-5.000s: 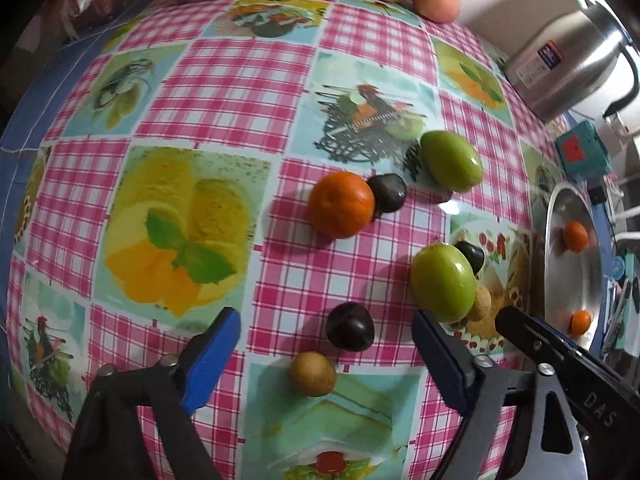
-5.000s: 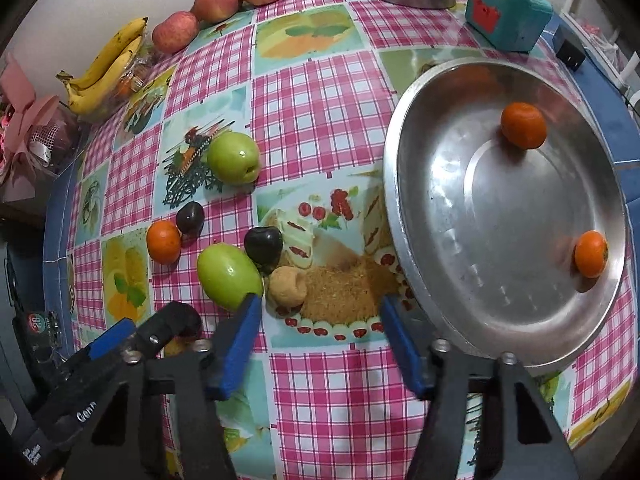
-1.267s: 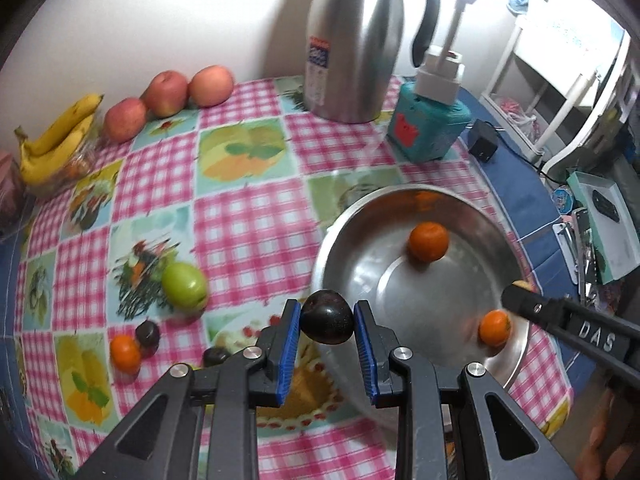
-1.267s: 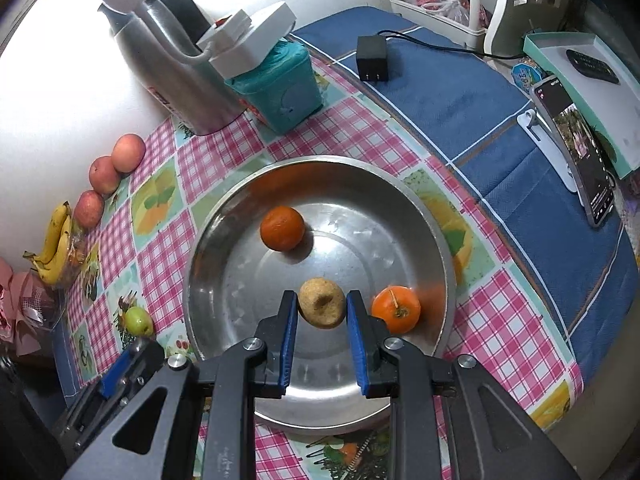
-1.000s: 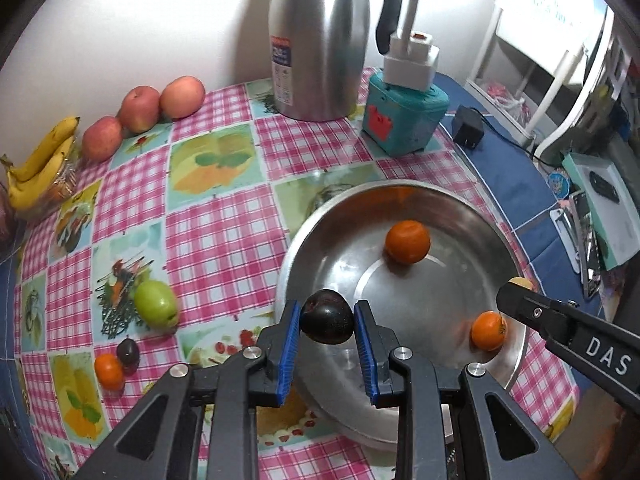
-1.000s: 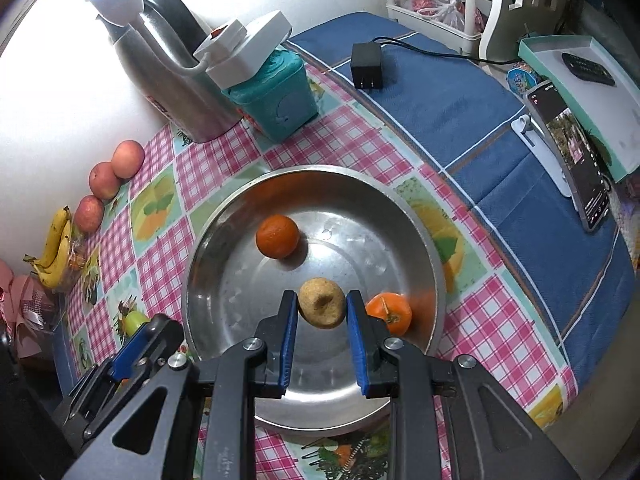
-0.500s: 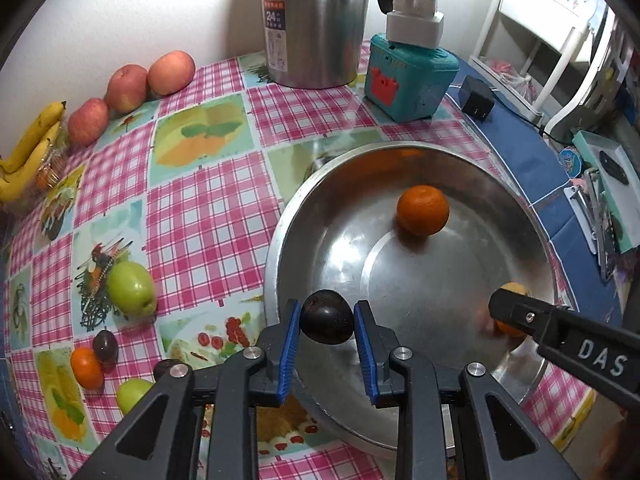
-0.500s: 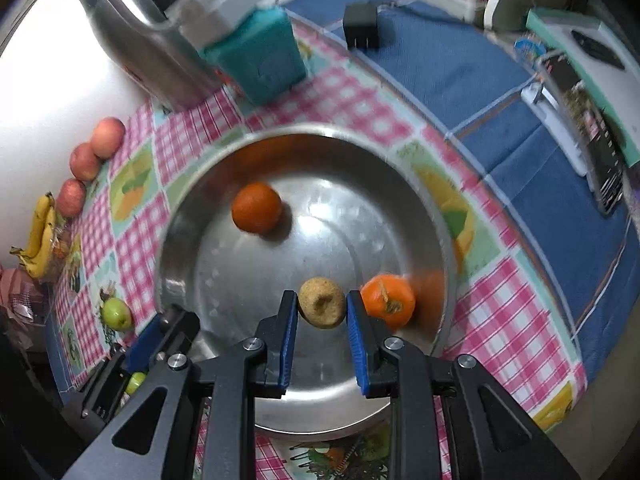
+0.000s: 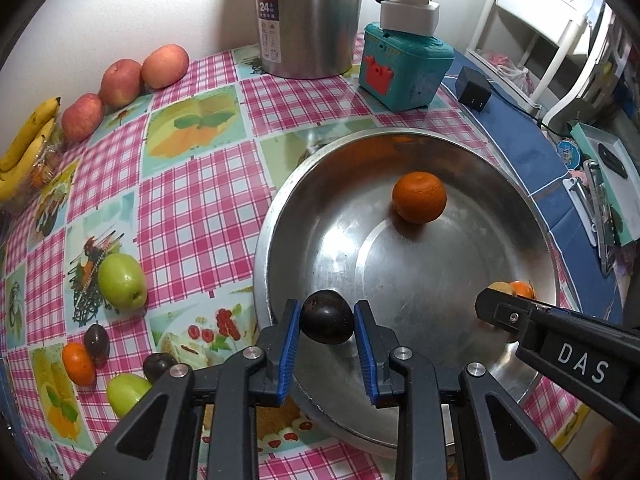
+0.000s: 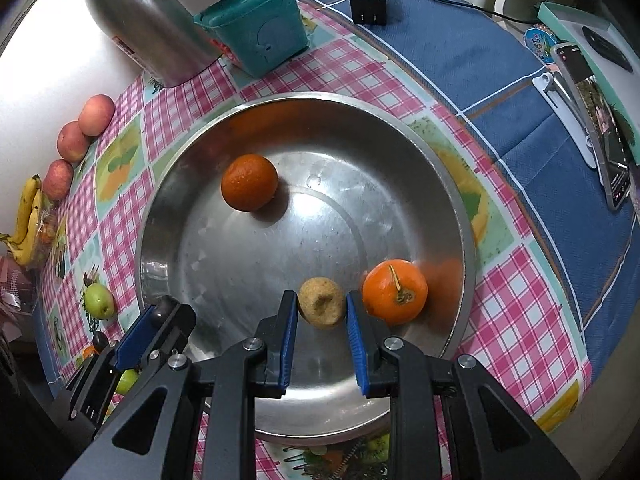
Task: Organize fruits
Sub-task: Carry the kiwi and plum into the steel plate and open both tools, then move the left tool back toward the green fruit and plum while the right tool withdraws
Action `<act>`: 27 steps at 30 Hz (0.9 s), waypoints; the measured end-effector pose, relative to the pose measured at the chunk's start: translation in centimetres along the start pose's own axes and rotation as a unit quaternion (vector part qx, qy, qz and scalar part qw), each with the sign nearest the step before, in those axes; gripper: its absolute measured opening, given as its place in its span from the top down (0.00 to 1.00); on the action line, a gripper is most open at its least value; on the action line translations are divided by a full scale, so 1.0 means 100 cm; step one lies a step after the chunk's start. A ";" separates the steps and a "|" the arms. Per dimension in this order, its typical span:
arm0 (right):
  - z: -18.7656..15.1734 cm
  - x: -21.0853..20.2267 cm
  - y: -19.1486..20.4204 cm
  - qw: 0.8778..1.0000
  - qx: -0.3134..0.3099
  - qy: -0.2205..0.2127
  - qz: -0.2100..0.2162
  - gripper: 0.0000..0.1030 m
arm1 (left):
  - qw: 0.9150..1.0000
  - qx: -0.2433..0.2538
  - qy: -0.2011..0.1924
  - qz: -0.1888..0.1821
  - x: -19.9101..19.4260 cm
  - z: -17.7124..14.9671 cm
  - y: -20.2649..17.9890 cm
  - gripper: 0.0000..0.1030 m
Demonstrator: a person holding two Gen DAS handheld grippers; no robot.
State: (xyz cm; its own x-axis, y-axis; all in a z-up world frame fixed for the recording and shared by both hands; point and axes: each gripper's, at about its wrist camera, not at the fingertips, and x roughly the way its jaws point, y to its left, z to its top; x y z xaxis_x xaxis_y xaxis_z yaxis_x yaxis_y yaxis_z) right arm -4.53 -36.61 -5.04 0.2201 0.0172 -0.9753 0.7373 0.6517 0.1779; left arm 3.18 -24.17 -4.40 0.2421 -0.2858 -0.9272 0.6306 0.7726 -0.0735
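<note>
My left gripper (image 9: 327, 318) is shut on a dark plum (image 9: 327, 316) and holds it over the near left part of the steel bowl (image 9: 280, 216). My right gripper (image 10: 322, 309) is shut on a small tan fruit (image 10: 321, 307) low inside the same bowl (image 10: 452, 184), next to an orange with a stem (image 10: 395, 292). Another orange (image 10: 249, 182) lies at the bowl's far side. On the checked tablecloth to the left lie two green fruits (image 9: 121, 281), two dark plums (image 9: 96, 340) and a small orange (image 9: 78, 363).
A steel thermos (image 9: 306, 16) and a teal box (image 9: 404, 68) stand behind the bowl. Three red apples (image 9: 120, 82) and bananas (image 9: 24, 152) line the far left wall. A charger (image 10: 368, 2), a phone (image 10: 596, 128) and a tray lie on the blue cloth to the right.
Both grippers have come lower and closer to the bowl, each still holding its fruit. The tan fruit is now down beside the stemmed orange.
</note>
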 end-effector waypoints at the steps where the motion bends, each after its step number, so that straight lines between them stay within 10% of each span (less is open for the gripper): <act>1: 0.000 0.000 0.000 1.000 0.000 0.000 0.000 0.75 | 1.000 0.000 0.000 0.000 0.000 0.000 0.000 0.71; 13: 0.000 -0.004 0.003 1.000 -0.002 -0.003 -0.005 0.75 | 1.000 0.005 -0.002 0.003 -0.002 0.000 -0.003 0.69; 17: 0.000 -0.007 0.003 1.000 -0.004 -0.003 -0.015 0.73 | 1.000 0.000 -0.006 -0.004 -0.005 0.001 -0.002 0.52; 27: 0.001 -0.028 0.006 0.999 -0.010 -0.027 -0.030 0.58 | 1.000 -0.010 -0.017 -0.004 -0.018 0.005 0.001 0.45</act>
State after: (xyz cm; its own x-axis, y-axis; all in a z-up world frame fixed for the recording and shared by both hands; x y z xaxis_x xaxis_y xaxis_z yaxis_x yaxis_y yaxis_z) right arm -4.67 -36.35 -2.18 0.2097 -0.0625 -0.9758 0.7379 0.6649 0.1160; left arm 3.18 -23.81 -2.59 0.2624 -0.3106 -0.9136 0.6179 0.7813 -0.0882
